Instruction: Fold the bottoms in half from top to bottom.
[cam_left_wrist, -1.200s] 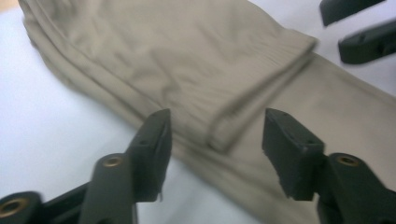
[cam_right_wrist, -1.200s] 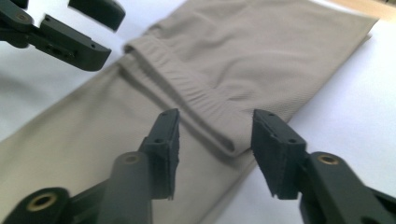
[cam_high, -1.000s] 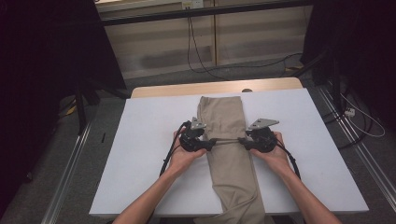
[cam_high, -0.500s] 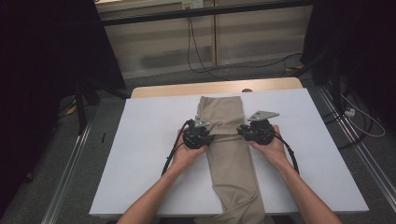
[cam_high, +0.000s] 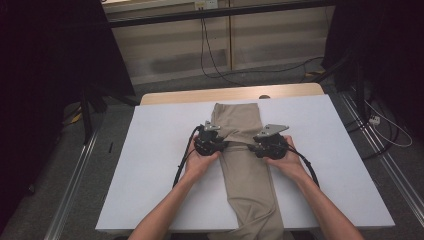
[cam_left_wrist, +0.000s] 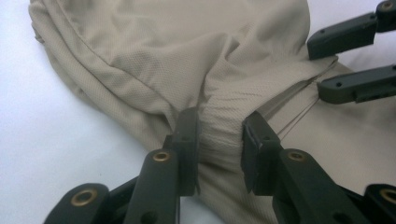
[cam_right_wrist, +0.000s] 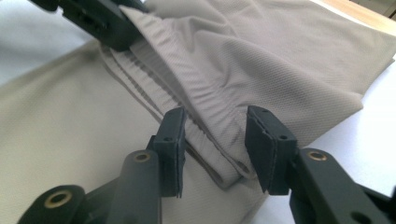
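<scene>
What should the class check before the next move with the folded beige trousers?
1. Left gripper grips the waistband: ok, its jaws have just been closing on it.
2. Right gripper grips the waistband: not ok, its jaws have just been opening, with the fabric loose between them.
3. Trousers lie straight on the white table cover: ok.
4. Cables clear of the fabric: ok.
5. All layers caught: cannot tell.

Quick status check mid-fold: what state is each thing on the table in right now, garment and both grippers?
Beige trousers: lying lengthwise on the white table cover, folded into a narrow strip, far part folded back towards the person, its elastic edge bunched.
Left gripper: at the fold's left edge, elastic edge between its jaws, which have just been closing.
Right gripper: at the fold's right edge, elastic edge between its jaws, which have just been opening.
White table cover: flat.
</scene>
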